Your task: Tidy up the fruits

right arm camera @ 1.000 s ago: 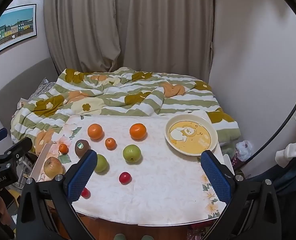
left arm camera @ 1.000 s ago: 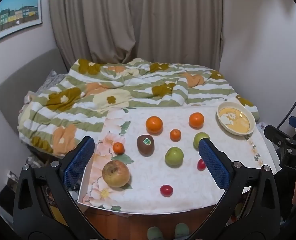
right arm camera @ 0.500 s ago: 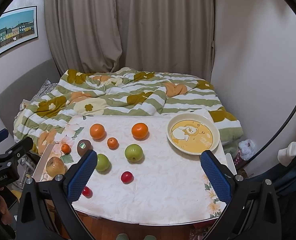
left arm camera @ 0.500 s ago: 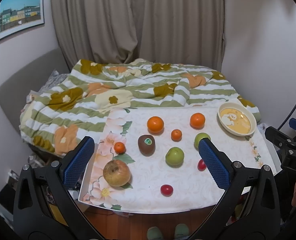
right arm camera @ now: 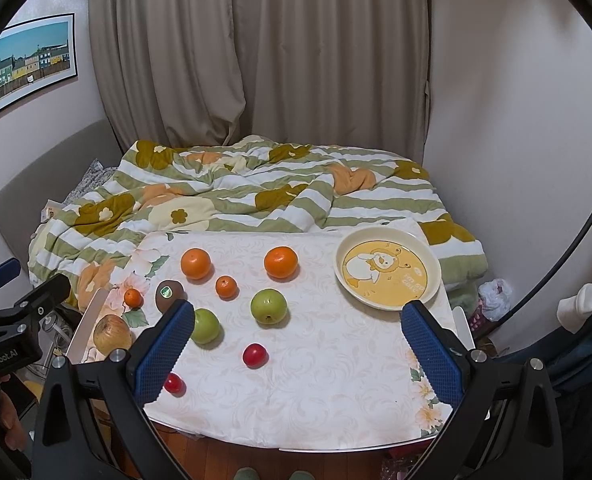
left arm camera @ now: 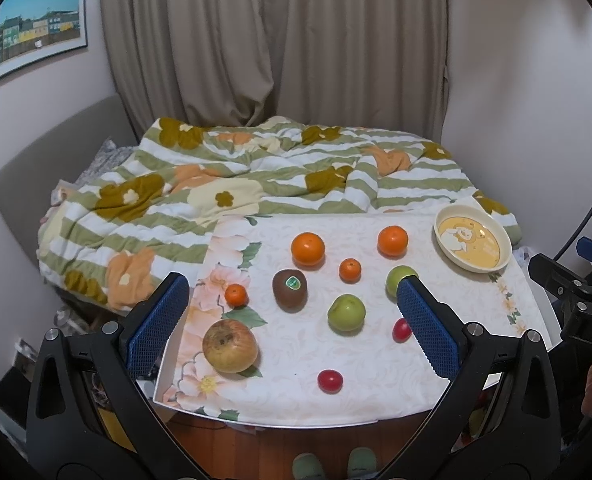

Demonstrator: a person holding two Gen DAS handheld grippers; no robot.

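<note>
Beige curtains and a green-and-white striped floral duvet fill the background behind a low table under a white floral tablecloth, where the loose fruit lies scattered. On the cloth's far right corner sits a cream shallow bowl with a yellow cartoon print, holding nothing yet, which seems the likely place for the fruit.

Both tools hover above the near edge of the table, touching nothing. The left gripper has its blue pads spread wide, and so does the right gripper.

Round fruit is the main hazard. Two large oranges, two small tangerines and two green apples would likely roll if a pad nudges them off centre. Two small red cherry tomatoes lie nearest the front edge and could be knocked to the floor, or crushed by a hard squeeze. A blemished yellow-red apple sits near the left edge of the cloth, where a push could send it off the table.

A brown kiwi with a green sticker stands close among the tangerines and green apples, so wide-spread fingers reaching for one piece may bump its neighbours. With both tools side by side over the same cloth, they could also collide if they go for adjacent fruit.
</note>
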